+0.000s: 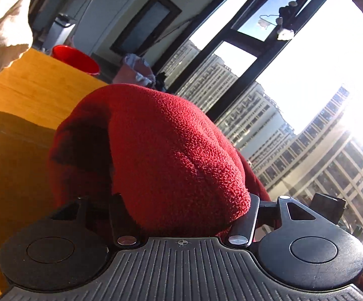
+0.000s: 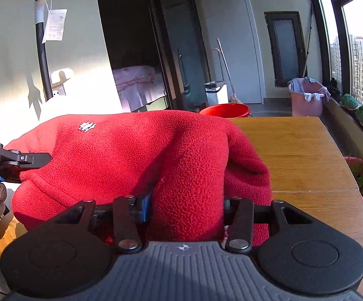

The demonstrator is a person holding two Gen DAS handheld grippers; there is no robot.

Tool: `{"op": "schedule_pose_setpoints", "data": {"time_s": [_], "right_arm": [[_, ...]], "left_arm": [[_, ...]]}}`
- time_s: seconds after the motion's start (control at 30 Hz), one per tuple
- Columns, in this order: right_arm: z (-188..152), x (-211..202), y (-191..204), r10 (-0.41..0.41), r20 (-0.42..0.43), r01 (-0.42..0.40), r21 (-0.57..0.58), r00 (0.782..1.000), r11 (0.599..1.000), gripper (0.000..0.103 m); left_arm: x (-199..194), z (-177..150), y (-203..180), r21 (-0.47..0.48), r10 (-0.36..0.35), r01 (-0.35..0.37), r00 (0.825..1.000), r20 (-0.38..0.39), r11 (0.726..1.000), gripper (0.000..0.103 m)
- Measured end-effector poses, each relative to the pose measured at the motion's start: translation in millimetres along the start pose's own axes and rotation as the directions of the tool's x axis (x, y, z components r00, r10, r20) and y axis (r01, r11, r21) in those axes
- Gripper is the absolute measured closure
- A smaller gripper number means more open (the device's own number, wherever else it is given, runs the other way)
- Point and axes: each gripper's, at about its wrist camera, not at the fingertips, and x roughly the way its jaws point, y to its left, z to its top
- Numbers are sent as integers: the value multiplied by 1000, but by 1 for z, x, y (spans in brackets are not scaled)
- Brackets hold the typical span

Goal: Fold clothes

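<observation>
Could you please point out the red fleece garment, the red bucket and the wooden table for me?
red fleece garment (image 2: 136, 150), right wrist view, upper front.
red bucket (image 2: 225, 110), right wrist view, rim.
wooden table (image 2: 294, 155), right wrist view, bare top.

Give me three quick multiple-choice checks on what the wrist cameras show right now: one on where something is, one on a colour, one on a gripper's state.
1. Where does the red bucket stand?
A. On the wooden table
B. On the floor beyond the table's far edge
C. On the window ledge

2. What colour is the fleece garment?
A. Red
B. Grey
C. Blue

3. What is the right gripper doing?
A. Hanging open over a bare table
B. Shut on a bunch of the fleece
C. Holding a hanger

Answers:
1. B: the bucket's rim shows past the far edge of the wooden table, lower than its top.
2. A: the garment is red in both wrist views.
3. B: a thick fold of fleece fills the gap between the right fingers, pressed on both sides; the left gripper grips a bunch likewise.
</observation>
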Motion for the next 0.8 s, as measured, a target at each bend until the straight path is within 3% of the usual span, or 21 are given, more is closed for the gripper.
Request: {"op": "schedule_pose_setpoints", "data": {"time_s": [0.17, 0.27, 0.33, 0.43, 0.5, 0.6, 0.67, 0.8], "right_arm": [[4, -4, -1, -80, 1, 80, 15, 997, 997, 30], [14, -25, -6, -156, 50, 150, 105, 987, 983, 25], [23, -46, -2, -186, 136, 170, 124, 973, 978, 23], [44, -70, 22, -112, 264, 91, 89, 958, 992, 4], [52, -66, 39, -33, 286, 21, 44, 958, 999, 2], [50, -30, 61, 81, 212, -84, 3, 974, 996, 2], [36, 5, 67, 80, 86, -80, -8, 993, 997, 2], [-2, 21, 54, 77, 46, -80, 77, 996, 994, 1]], "left_arm": [[-4, -3, -13, 49, 49, -48, 999, -6, 998, 39], [-4, -4, -8, 22, 52, -52, 999, 2, 998, 37], [-4, -8, -4, 0, 49, -49, 999, 13, 999, 35], [-5, -15, -2, -25, 47, -46, 998, 43, 999, 33], [-6, -22, -2, -36, 50, -48, 996, 68, 998, 33], [-13, -32, -6, -27, 55, -53, 994, 90, 998, 32], [-22, -34, -8, -19, 55, -54, 995, 86, 998, 31], [-62, -25, -24, 63, 83, -89, 992, 91, 994, 24]]}}
